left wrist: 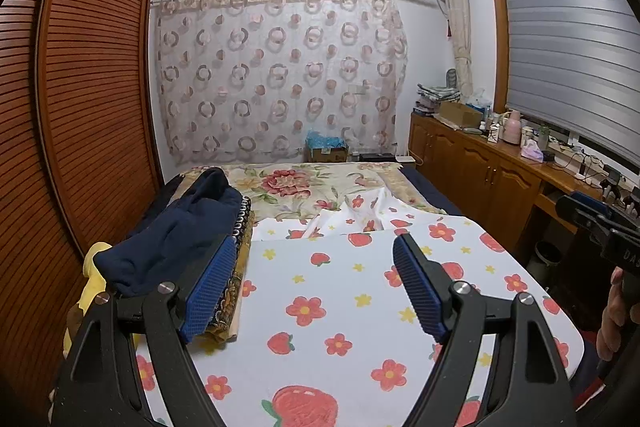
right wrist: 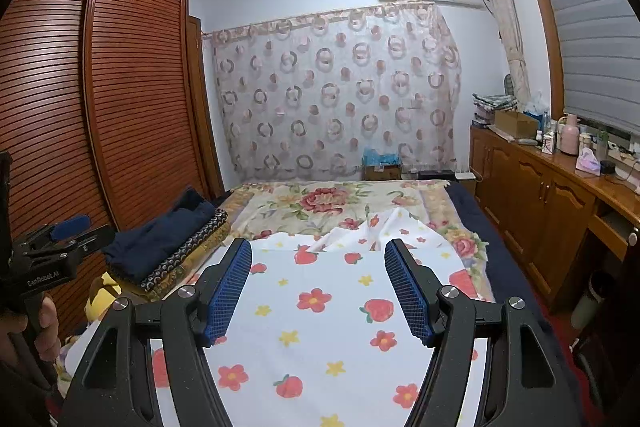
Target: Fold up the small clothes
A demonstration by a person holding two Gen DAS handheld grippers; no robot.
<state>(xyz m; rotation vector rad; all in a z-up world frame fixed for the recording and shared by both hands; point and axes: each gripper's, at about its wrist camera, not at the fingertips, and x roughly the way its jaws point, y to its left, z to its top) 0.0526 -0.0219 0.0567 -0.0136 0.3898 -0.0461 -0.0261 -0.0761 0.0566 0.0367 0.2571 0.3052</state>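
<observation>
Left claw (left wrist: pixel 316 267) stands wide with nothing between its blue pads (left wrist: pixel 212 287); right claw (right wrist: pixel 318 281) likewise wide and empty, a little narrower by eye. Both hang above the strawberry-and-flower cloth (left wrist: pixel 340 307) spread on the bed (right wrist: pixel 472 211), neither touching it. Task item, by my reading: the pile of clothes (left wrist: pixel 188 227) at the left side of the bed, against the slatted wardrobe (left wrist: pixel 80 87). Navy garment on top, loosely heaped; under it a dark piece with a ring pattern and a brown-gold one, these two already looking folded flat. Key relation: the pile lies left of both claws and slightly ahead. In the left wrist view the left pad sits just beside the pile's near edge, partly overlapping it in the picture; contact cannot be told. In the right wrist view the pile (right wrist: pixel 160 243) is well off to the left, with the left claw (right wrist: pixel 70 227) between it and the right one. Left hand is therefore the nearer. Long axis of the pile runs front-to-back along the bed, roughly parallel to the left claw's fingers. Judgement: next grab falls to the left claw, swinging leftward onto the navy garment; the right would need to cross over.
</observation>
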